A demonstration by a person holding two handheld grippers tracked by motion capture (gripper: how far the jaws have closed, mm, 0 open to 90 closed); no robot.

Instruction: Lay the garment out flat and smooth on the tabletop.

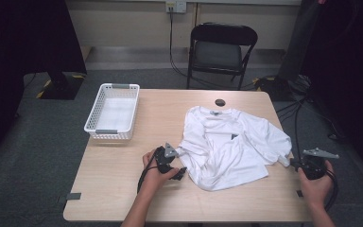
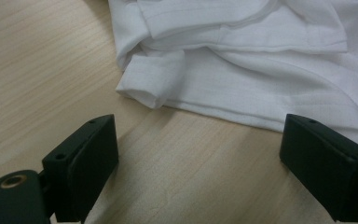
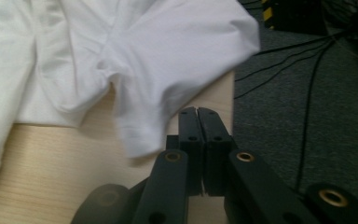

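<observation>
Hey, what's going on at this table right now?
A person with a black two-jaw gripper in each hand is working on a crumpled white long-sleeved shirt on a light wooden table. The left gripper sits open just short of the shirt's rolled cuff. The right gripper is shut beside the other sleeve, with no cloth visibly caught. A white plastic basket stands nearby.

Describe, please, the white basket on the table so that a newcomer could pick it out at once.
Start at the light wooden table and look to its far left corner, well away from the crumpled white shirt lying right of centre. There stands the white basket, a rectangular plastic one with latticed walls. It is the table's one rigid container, and nothing lies in it.
</observation>
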